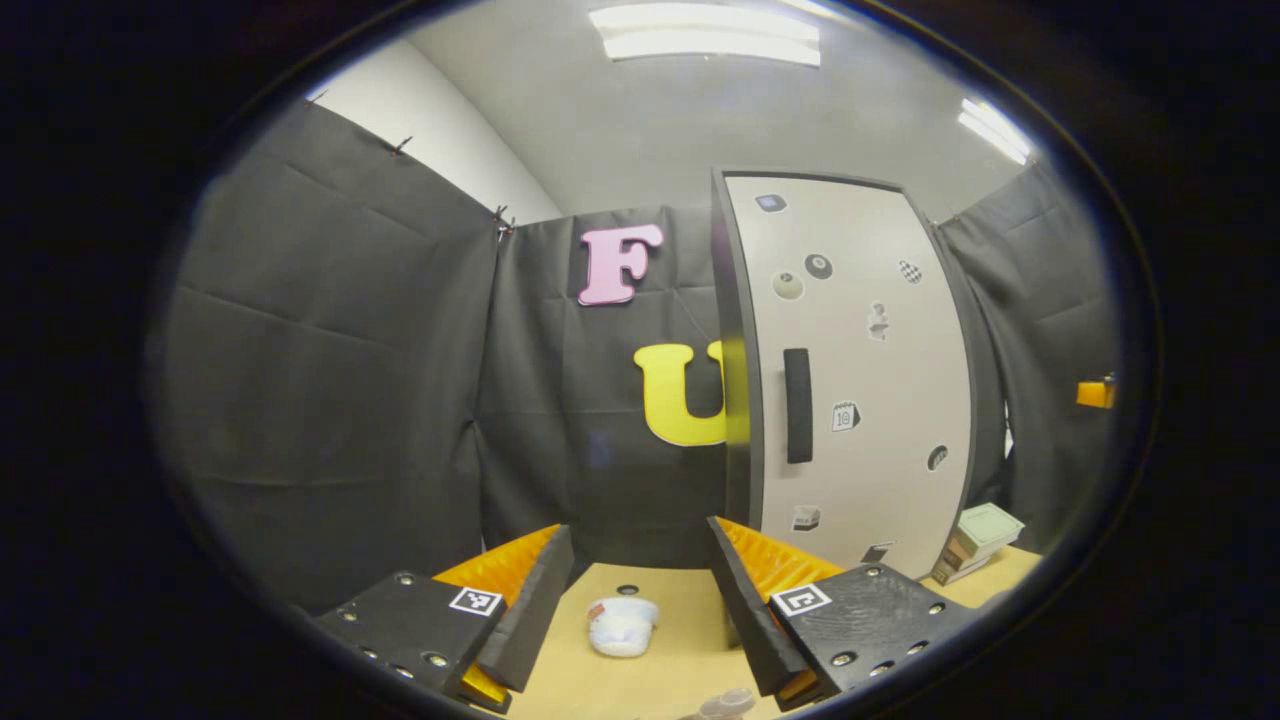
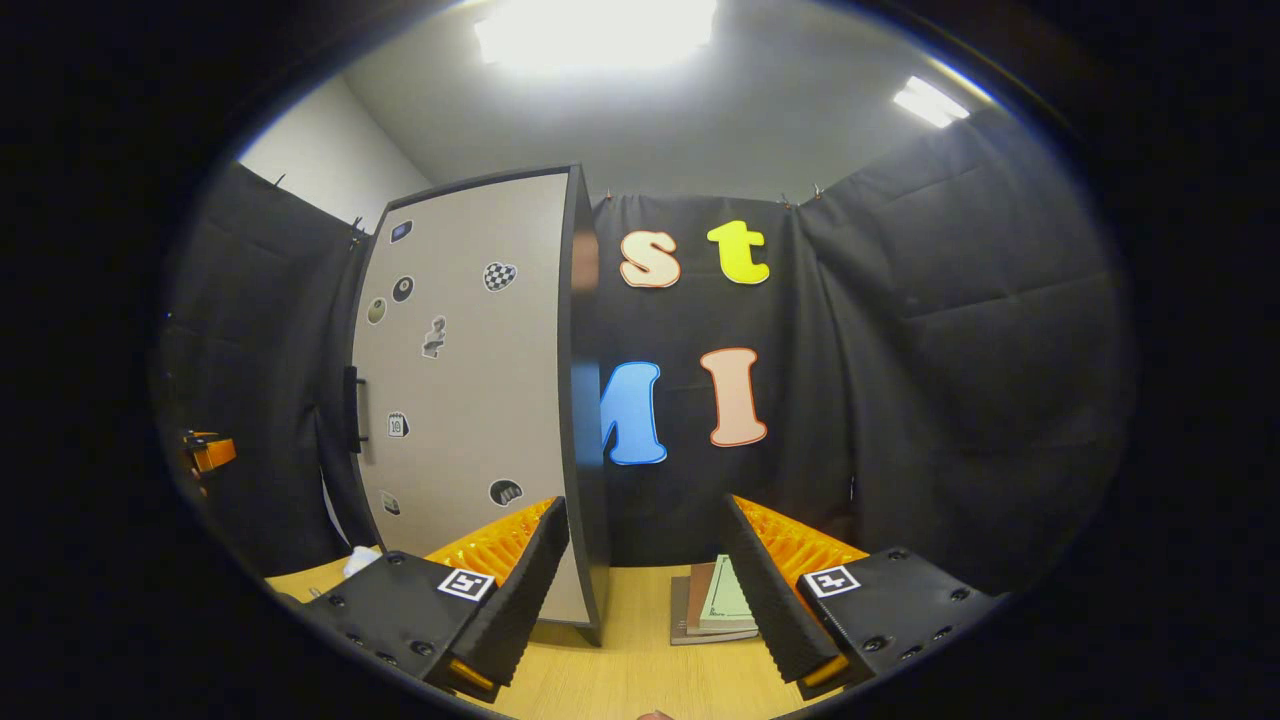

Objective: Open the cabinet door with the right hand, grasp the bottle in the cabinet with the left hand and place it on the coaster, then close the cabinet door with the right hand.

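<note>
Coaster (image 1: 621, 625), white and rumpled, flat on table (image 1: 650, 680) between spread fingers of left gripper (image 1: 640, 590), nothing held. Right of it, cabinet (image 1: 850, 370): pale door with stickers, dark upright handle (image 1: 797, 405), door closed. Books (image 1: 978, 540) stacked just beside cabinet. In right gripper view, right gripper (image 2: 645, 580) likewise agape, empty, low over table before cabinet's edge.

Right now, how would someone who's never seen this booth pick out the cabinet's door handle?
Find the tall pale cabinet standing on the wooden table. On its closed door, among small scattered stickers, is the handle: a dark upright bar at mid-height near the left edge, far longer and plainer than any sticker.
</note>
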Action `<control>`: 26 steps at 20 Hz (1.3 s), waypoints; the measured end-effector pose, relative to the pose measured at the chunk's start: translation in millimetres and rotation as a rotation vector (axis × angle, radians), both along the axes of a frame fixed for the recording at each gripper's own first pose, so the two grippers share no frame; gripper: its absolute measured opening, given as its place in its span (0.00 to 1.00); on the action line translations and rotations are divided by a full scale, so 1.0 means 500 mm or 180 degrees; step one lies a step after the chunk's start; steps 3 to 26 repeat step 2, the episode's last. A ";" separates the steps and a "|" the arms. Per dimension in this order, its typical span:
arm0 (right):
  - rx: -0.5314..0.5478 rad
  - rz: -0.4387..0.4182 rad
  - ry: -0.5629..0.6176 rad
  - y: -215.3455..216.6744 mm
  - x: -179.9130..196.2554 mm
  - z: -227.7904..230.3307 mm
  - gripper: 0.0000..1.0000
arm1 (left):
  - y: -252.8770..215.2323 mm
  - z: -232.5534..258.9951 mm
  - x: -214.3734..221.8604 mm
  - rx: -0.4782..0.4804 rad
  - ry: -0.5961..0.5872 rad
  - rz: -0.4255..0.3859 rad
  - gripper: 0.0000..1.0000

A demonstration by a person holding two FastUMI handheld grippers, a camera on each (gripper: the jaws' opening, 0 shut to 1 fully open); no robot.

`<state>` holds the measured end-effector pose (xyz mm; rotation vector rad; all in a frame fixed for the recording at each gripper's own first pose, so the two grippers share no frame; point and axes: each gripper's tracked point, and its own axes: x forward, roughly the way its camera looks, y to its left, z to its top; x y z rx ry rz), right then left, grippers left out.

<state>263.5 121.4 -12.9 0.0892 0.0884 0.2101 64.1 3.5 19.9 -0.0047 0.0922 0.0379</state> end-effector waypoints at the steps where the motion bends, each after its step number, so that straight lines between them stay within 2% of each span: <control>1: 0.0003 0.0000 0.0001 0.000 -0.001 0.000 0.96 | 0.000 0.000 0.000 -0.0001 -0.0004 0.0000 0.80; 26: 0.0000 -0.0001 0.0002 0.001 0.000 -0.001 0.96 | 0.000 0.003 0.000 -0.0004 -0.0008 -0.0006 0.80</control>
